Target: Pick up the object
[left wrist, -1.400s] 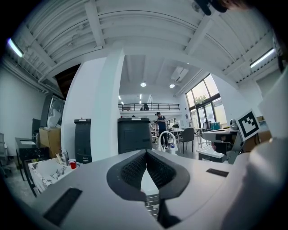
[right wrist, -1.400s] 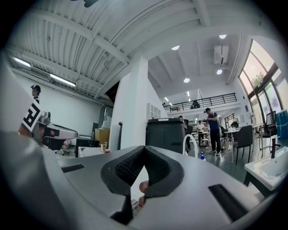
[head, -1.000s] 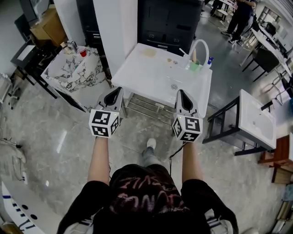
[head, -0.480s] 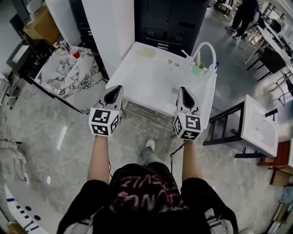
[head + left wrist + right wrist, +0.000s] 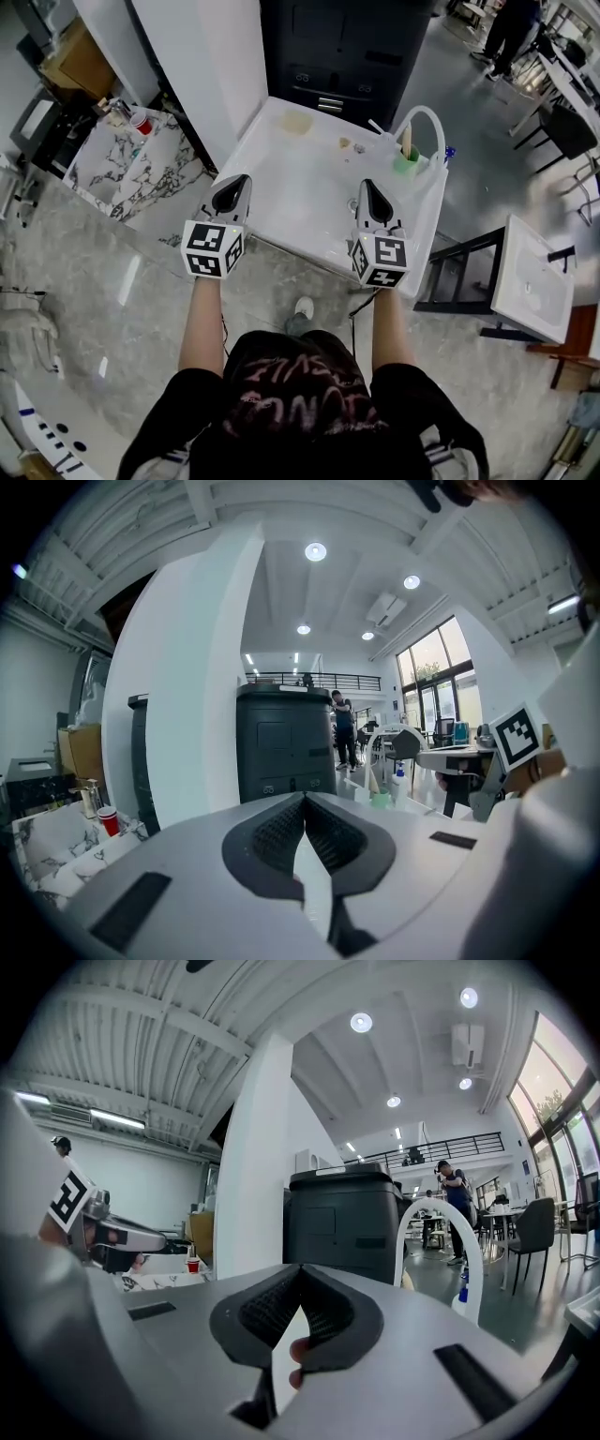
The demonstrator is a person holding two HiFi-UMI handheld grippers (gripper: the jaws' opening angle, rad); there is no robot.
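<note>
On the white basin (image 5: 300, 192), tiny specks (image 5: 345, 143) unidentifiable; far person (image 5: 511, 33) cropped by top edge.

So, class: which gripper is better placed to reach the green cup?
Probably the right. The right gripper hangs over the sink's right side, nearer the green cup; the left gripper is at its left edge. Both are shut.

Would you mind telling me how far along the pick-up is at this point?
Done: only the approach; the left hand-held gripper and right hand-held gripper sit at the near edge of the white sink top. In hand: nothing, both are shut and empty. Left: opening, grasping an item, perhaps the green cup, and lifting it.
</note>
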